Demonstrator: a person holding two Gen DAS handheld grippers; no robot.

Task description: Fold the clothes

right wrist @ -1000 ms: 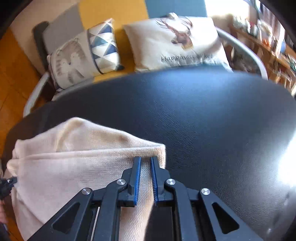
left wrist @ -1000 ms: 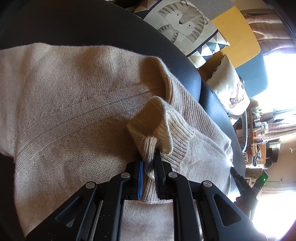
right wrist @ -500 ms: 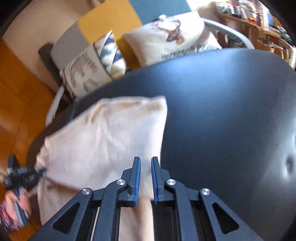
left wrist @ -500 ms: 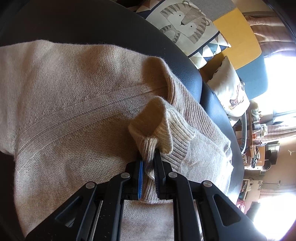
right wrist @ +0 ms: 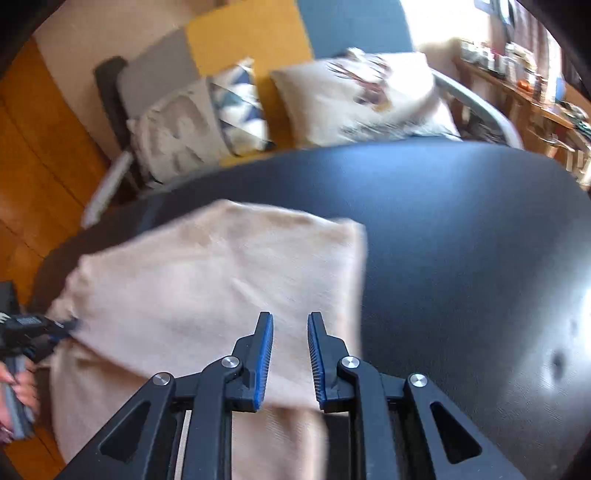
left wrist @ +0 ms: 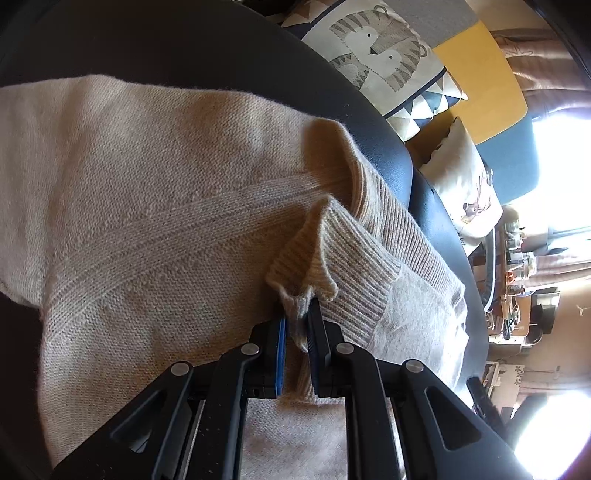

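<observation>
We worked over a black leather surface (right wrist: pixel 461 229) w/ one beige sweater (left wrist: pixel 155 206) spread on it. Beyond it stood a sofa (right wrist: pixel 240 33) w/ two cushions. Only the left view showed the ribbed cuff (left wrist: pixel 332 254), which the left gripper (left wrist: pixel 297 325) pinched tight. Only the right view showed wood floor (right wrist: pixel 33 166). The right gripper (right wrist: pixel 290 325) was opening, nothing gripped, sweater just below it.

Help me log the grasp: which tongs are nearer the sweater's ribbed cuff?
Left. The left tongs are clamped on the ribbed cuff of the sweater. The right tongs are opening over the folded body's far side, nothing between them, well away from the cuff.
</observation>
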